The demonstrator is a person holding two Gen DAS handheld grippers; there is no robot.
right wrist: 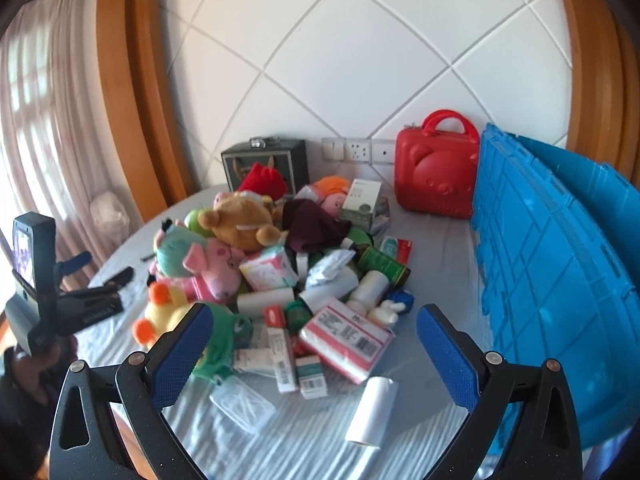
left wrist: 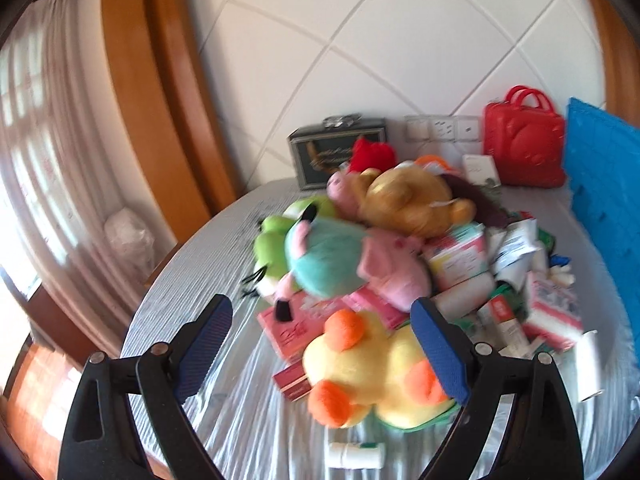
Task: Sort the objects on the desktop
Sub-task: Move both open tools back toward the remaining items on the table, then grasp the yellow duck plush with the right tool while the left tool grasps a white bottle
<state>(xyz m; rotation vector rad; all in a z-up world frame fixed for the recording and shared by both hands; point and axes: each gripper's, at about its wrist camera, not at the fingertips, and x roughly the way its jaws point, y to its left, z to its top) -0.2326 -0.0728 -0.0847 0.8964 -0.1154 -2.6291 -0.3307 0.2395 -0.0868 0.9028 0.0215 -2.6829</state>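
Gaping wide, left gripper (left wrist: 322,346) blue-padded fingers (left wrist: 206,346) hold nothing, straddling yellow plush duck with orange feet (left wrist: 372,368) at near edge of pile. Right gripper (right wrist: 314,354) equally spread, empty, over pink-white packet (right wrist: 346,336); blue plastic crate (right wrist: 556,280) right.

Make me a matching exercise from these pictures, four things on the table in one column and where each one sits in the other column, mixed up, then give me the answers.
Things
1. red case
2. blue crate
3. yellow duck plush
4. white roll

Places
A. near edge of the pile, between the open left tool's fingers in its view
B. against the wall, beside the sockets
C. lying alone on the cloth, nearest the right tool
D. along the table's right side

Pairs: 1-B, 2-D, 3-A, 4-C
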